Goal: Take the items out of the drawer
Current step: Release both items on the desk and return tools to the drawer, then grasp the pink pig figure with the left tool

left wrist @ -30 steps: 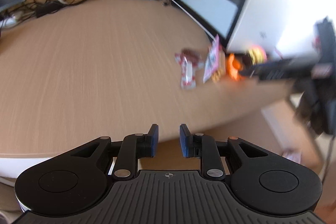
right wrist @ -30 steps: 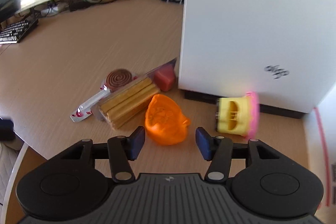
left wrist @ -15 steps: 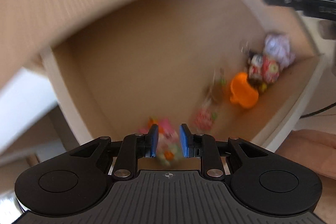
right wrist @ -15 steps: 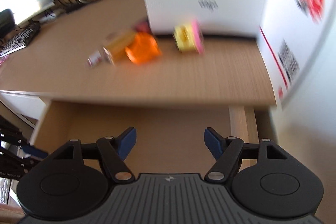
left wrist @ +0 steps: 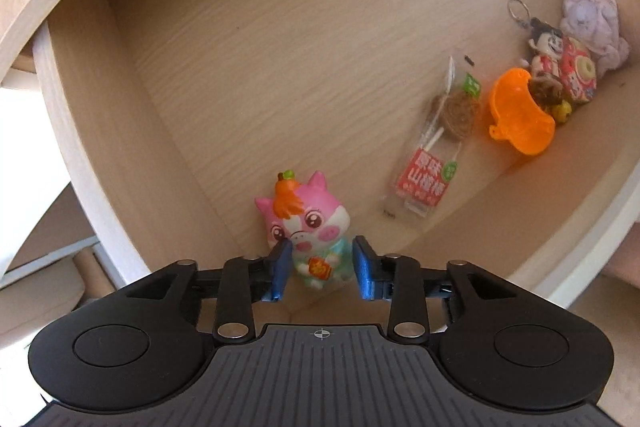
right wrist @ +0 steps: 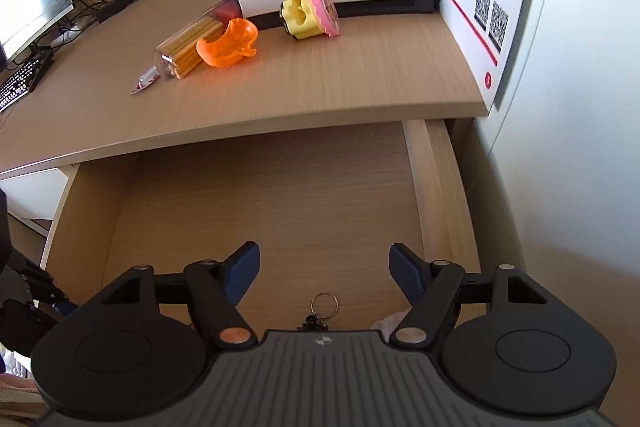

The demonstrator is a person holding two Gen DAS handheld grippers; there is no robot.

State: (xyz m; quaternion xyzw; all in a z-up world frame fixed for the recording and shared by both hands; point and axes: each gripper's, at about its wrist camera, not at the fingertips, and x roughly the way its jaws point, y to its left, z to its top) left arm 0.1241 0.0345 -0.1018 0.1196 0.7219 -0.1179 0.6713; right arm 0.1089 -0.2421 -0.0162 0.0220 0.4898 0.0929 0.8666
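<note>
With the drawer (left wrist: pixel 280 27) pulled open under the desk (right wrist: pixel 320 83), I've got most of the job ahead of me: four bits sit up on the desktop, five lie below. Largest down there is the snack packet (left wrist: pixel 432 147) at about two o'clock from my left gripper (left wrist: pixel 320 269), then the orange scoop (left wrist: pixel 516 119) beyond it, the purple plush (left wrist: pixel 592 23) in the far corner, the keychain doll (left wrist: pixel 560 63) beside it, and the pink pig toy (left wrist: pixel 304 223) right at my fingers.

Left jaws bracket the pig's body, pads near both flanks; whether they touch yet, I cannot tell, so I call them released. Right gripper (right wrist: pixel 322 271) hangs spread wide and empty, the key ring (right wrist: pixel 325 303) at six o'clock just under it.

Risk here: the pig leans against the drawer wall, so closing low on its round belly could squirt it out or pin it into the corner.

Half a second back the left jaws were narrower and the view blurred; now they've widened around the pig.
</note>
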